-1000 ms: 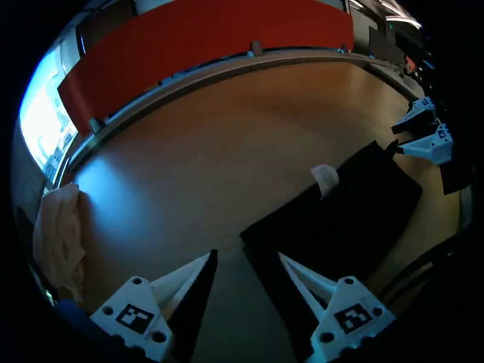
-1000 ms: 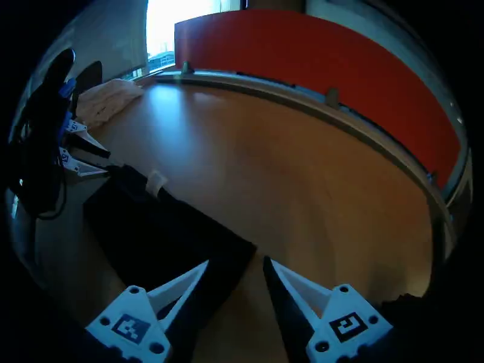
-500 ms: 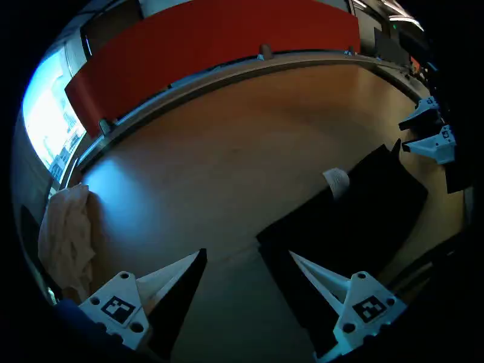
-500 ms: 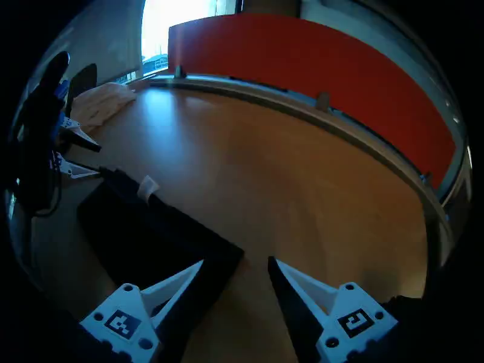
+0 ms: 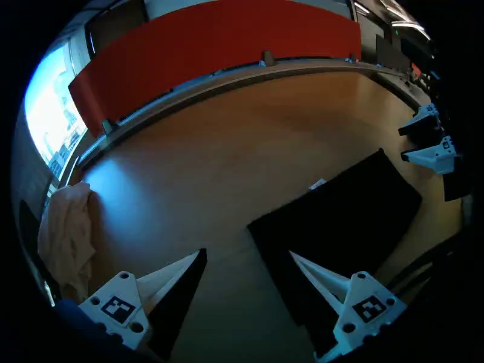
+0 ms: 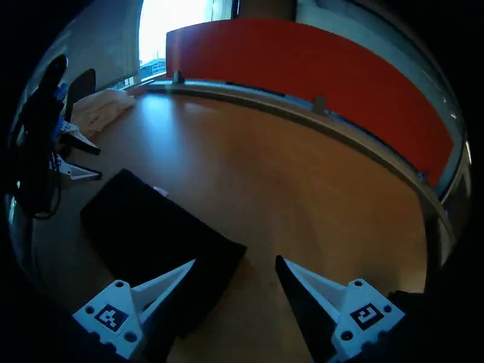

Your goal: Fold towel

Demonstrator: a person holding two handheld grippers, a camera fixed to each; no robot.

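Black towel (image 5: 339,224) is laid flat as a rectangle on the near side of the wooden table (image 5: 212,163). Left gripper (image 5: 247,252) is held wide open, nothing gripped. Right gripper (image 6: 236,260) is likewise spread, empty. Beige cloth (image 5: 63,236) is bunched far left.

White pointed fingers (image 5: 166,275); black inner pads (image 5: 181,296); square black-white markers (image 5: 118,309); screw holes (image 5: 124,276).

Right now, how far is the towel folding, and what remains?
Done: the black towel lies flat on the table as a folded rectangle, a white tag peeking from its far edge. In hand: nothing; the left gripper and the right gripper are both open. Left: perhaps one more fold, and the cream cloth at the table's edge lies crumpled.
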